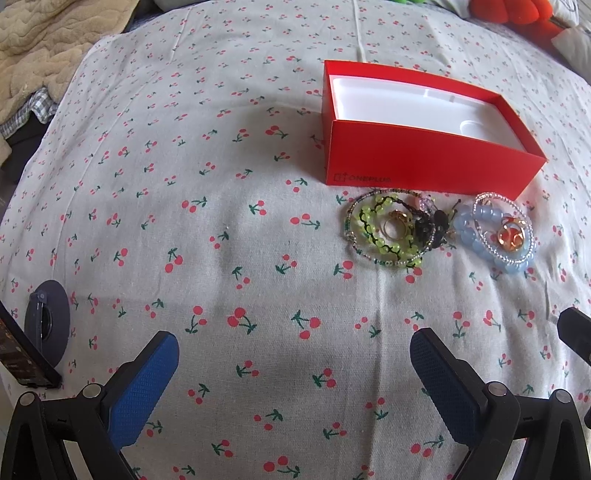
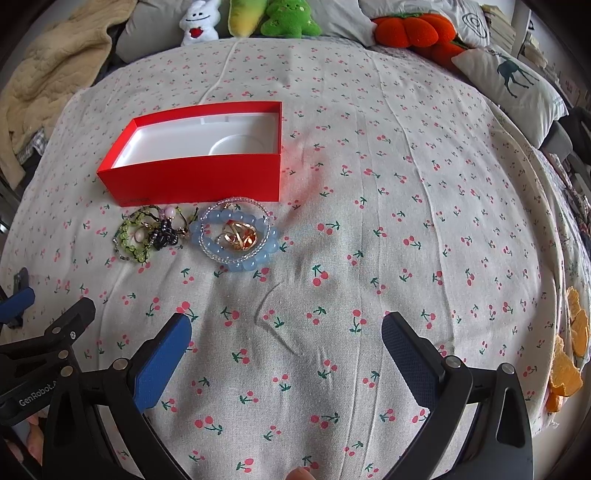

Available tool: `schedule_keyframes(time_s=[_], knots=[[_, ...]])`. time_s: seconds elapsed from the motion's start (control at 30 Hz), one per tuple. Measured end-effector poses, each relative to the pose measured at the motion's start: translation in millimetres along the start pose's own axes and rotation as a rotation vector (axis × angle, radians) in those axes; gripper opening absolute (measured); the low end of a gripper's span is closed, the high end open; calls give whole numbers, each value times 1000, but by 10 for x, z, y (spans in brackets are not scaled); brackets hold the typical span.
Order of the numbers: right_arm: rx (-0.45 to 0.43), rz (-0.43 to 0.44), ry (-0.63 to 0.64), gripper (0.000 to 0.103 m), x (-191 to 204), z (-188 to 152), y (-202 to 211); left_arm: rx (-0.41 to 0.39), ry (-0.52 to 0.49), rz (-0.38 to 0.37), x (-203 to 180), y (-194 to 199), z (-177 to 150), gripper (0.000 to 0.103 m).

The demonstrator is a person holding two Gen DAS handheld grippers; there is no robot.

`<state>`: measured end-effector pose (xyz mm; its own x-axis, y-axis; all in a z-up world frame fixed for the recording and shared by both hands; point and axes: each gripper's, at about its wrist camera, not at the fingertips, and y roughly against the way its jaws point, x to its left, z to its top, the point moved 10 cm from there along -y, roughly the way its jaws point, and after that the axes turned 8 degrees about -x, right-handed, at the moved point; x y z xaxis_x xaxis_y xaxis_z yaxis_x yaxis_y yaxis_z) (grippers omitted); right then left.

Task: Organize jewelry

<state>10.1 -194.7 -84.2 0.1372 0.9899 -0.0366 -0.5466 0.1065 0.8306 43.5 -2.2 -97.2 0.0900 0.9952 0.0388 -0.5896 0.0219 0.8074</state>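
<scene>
An open red box (image 1: 417, 162) (image 2: 195, 177) with a white inner tray stands on the cherry-print bedsheet. Just in front of it lies a pile of jewelry: a green bead bracelet (image 1: 373, 229) (image 2: 129, 236), a black piece (image 1: 430, 229) (image 2: 166, 234), a pale blue bead bracelet (image 1: 476, 240) (image 2: 240, 262) and gold rings (image 1: 511, 234) (image 2: 238, 236) inside it. My left gripper (image 1: 293, 354) is open, low over the sheet, short of the jewelry. My right gripper (image 2: 286, 338) is open too, nearer than and right of the pile. Both are empty.
The cherry-print sheet (image 2: 406, 221) covers the bed. Plush toys (image 2: 284, 18), an orange pumpkin cushion (image 2: 413, 29) and a deer pillow (image 2: 513, 81) line the far edge. A beige blanket (image 1: 33, 55) lies far left. Orange peels (image 2: 569, 358) sit at the right edge; a dark disc (image 1: 50, 321) at left.
</scene>
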Motion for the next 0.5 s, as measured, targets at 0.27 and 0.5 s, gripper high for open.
schedule_keyframes(time_s=[0.27,0.5], knots=[[2,0,-5,103,0,-8,-4,0,-3,1,17,-5,-14,103],[2,0,-2,103,-2,-7,-7,1,-3,2,8,-7,-10,103]])
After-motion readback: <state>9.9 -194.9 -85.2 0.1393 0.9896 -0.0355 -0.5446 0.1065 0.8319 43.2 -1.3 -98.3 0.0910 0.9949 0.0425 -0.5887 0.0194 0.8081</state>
